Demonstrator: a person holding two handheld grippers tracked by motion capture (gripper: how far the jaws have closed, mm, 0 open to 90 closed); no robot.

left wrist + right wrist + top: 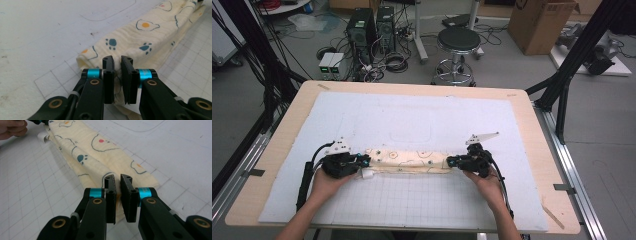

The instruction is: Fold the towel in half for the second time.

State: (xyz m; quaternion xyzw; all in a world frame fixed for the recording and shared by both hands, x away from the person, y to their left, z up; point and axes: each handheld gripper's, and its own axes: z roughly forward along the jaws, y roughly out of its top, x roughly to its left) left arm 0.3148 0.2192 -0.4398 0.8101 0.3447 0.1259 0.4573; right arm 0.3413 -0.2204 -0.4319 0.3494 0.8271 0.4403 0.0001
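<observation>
Tabletop: wooden board under a white gridded mat, lab clutter on the floor beyond.
Left hand-held gripper: jaws nearly together, pinching the cloth's left end.
Folded cloth: cream, printed with eggs and paw marks, lying flat as a long strip across the mat's middle, likely stretched to keep the fold tidy.
Right hand-held gripper: jaws nearly together, pinching the right end.

I have the folded cream printed cloth lying crosswise on the white gridded foam mat atop the pale wooden table. My left black gripper sits at its left end, my right black gripper at its right end; a black round stool stands behind the table.
</observation>
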